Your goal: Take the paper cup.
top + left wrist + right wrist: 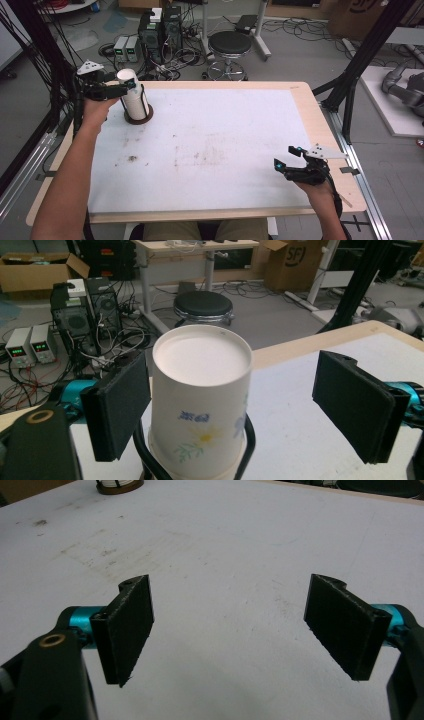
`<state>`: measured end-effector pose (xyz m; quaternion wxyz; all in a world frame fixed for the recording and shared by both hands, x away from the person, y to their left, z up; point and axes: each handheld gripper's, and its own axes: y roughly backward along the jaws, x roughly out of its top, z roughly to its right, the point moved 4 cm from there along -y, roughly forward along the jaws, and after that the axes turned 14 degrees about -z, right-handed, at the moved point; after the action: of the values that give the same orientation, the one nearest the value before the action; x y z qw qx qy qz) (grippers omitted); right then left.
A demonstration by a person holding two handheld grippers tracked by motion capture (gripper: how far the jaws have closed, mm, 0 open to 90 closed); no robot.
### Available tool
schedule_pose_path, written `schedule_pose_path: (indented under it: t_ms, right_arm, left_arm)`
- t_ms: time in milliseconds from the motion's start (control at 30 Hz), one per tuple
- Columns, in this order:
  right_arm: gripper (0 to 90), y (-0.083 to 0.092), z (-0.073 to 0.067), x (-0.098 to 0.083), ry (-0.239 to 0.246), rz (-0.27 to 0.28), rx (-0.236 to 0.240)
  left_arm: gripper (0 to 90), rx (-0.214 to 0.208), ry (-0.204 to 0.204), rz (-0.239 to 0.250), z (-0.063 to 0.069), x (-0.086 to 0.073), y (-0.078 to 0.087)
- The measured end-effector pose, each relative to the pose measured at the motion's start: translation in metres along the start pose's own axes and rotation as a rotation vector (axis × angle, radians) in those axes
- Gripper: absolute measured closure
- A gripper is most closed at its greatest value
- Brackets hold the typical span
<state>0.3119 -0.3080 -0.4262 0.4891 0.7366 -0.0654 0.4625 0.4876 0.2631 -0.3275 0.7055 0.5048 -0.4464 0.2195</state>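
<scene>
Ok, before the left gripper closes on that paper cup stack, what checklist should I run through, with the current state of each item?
1. Left gripper open wide enough for the paper cup stack: ok, jaws stand on both sides of it.
2. Cup centred between the jaws: not ok, it sits nearer the left jaw.
3. Stack upright in its black wire holder: ok.
4. Holder's round brown base fully on the table: ok, though near the far left corner.
5. Right gripper out of the way: ok, open, low at the near right.
6. How many cups are stacked: cannot tell.
</scene>
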Motion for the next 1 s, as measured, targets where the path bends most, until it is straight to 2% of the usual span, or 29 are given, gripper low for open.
schedule_pose_path:
  t_ms: [67,200,433,600,867,967,1000]
  right_arm:
    - [20.4,-0.001,0.000,0.000,-0.003,-0.005,0.002]
    - [20.4,0.000,0.000,-0.001,-0.004,-0.004,0.004]
    - [20.4,-0.002,0.000,-0.001,0.003,-0.010,0.002]
    - [20.4,-0.003,0.000,-0.002,0.001,-0.018,0.003]
    - [20.4,-0.004,0.001,-0.003,0.007,-0.025,-0.001]
    - [20.4,-0.004,0.001,-0.003,0.006,-0.029,0.000]
    - [20.4,-0.004,0.000,-0.003,0.005,-0.033,0.001]
  left_arm:
    - [15.5,0.024,0.022,-0.031,-0.007,-0.004,-0.010]
    - [15.5,0.025,0.050,-0.027,-0.012,-0.006,-0.019]
    - [20.3,0.011,0.032,-0.017,-0.010,-0.007,-0.029]
    - [30.5,0.017,0.022,-0.017,-0.012,-0.008,-0.031]
    - [33.5,0.028,0.019,0.019,-0.011,-0.004,-0.024]
    - [34.2,0.026,0.034,0.070,-0.011,0.001,-0.017]
    - [34.9,0.028,0.050,0.100,-0.010,0.004,-0.012]
